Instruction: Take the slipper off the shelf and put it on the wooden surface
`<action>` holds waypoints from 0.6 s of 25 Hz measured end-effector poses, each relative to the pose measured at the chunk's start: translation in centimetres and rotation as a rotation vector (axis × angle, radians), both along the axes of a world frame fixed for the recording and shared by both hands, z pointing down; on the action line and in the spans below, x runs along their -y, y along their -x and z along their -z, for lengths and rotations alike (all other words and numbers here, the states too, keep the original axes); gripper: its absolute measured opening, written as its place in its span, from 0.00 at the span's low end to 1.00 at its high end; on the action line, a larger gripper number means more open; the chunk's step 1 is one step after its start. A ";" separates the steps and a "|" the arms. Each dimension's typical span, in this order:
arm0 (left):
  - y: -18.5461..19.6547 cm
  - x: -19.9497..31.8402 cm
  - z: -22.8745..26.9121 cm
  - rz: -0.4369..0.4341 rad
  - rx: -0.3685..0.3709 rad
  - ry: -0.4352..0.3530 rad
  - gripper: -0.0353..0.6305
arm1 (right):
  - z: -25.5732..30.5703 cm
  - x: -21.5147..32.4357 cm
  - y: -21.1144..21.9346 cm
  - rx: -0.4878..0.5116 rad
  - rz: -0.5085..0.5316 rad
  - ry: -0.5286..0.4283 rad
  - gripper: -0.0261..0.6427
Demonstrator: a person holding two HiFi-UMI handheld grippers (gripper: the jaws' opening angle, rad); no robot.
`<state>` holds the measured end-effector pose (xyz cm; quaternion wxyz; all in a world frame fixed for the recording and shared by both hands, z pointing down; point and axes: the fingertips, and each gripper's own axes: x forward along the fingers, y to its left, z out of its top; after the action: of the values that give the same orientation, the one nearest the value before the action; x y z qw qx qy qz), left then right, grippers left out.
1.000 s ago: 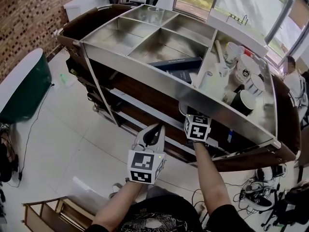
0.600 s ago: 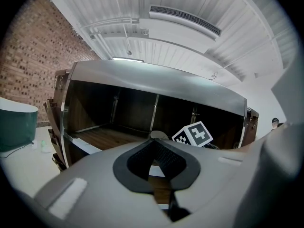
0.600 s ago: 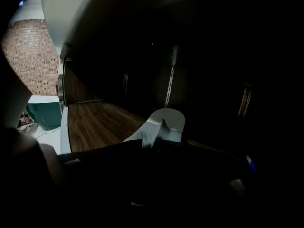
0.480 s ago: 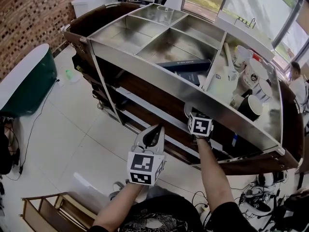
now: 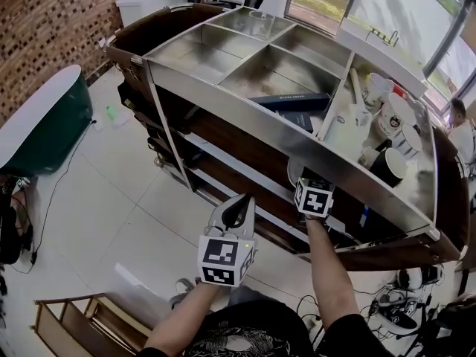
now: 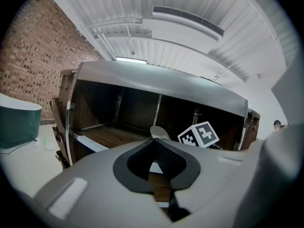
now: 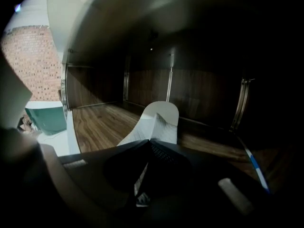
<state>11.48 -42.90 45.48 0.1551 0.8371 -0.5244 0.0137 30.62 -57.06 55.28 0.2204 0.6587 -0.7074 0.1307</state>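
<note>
The right forearm (image 5: 327,274) reaches forward under the steel worktop (image 5: 195,56), which stands on a pale tiled floor (image 5: 97,199) beside a brick wall (image 5: 44,28). The white slipper (image 7: 159,120) lies on the dark wooden shelf (image 7: 99,122) below. The right hand-held gripper (image 7: 149,144) is closing narrow and, in the dim light, seems to pinch the slipper's near edge. The left hand-held gripper (image 5: 236,210) hovers outside with its jaws together, empty.
</note>
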 end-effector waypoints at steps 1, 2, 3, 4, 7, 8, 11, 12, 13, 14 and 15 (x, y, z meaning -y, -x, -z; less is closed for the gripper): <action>0.0 -0.1 0.0 0.001 0.001 0.001 0.06 | 0.2 -0.3 0.1 0.009 0.001 -0.006 0.05; 0.0 -0.2 0.0 0.002 0.002 0.002 0.06 | 0.5 -0.6 0.3 0.017 0.004 -0.011 0.05; -0.1 -0.3 0.0 0.003 0.005 0.003 0.06 | 0.7 -1.0 0.6 0.020 0.009 -0.018 0.05; -0.1 -0.4 0.1 0.005 0.007 0.004 0.06 | 0.9 -1.4 0.8 0.020 0.014 -0.024 0.05; 0.0 -0.8 -0.1 0.017 0.014 0.012 0.06 | 1.4 -3.0 1.4 0.028 0.031 -0.031 0.05; 0.1 -0.9 -0.1 0.021 0.014 0.016 0.06 | 1.5 -3.5 1.7 0.032 0.038 -0.032 0.05; 0.7 -1.2 0.1 0.044 0.014 0.022 0.06 | 2.1 -4.8 2.6 0.033 0.053 -0.032 0.05; 0.8 -1.3 0.1 0.052 0.017 0.024 0.06 | 2.1 -5.3 2.9 0.029 0.059 -0.031 0.05; 1.1 -1.4 0.1 0.062 0.021 0.026 0.06 | 2.1 -5.7 3.2 0.026 0.064 -0.029 0.05; 1.3 -1.6 0.1 0.073 0.028 0.028 0.06 | 2.1 -6.1 3.5 0.024 0.069 -0.026 0.05; 1.5 -1.7 0.1 0.084 0.035 0.030 0.06 | 2.0 -6.5 3.8 0.023 0.075 -0.023 0.05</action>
<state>10.00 -41.18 45.41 0.1588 0.8116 -0.5614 0.0298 26.85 -50.56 53.25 0.2096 0.6326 -0.7355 0.1219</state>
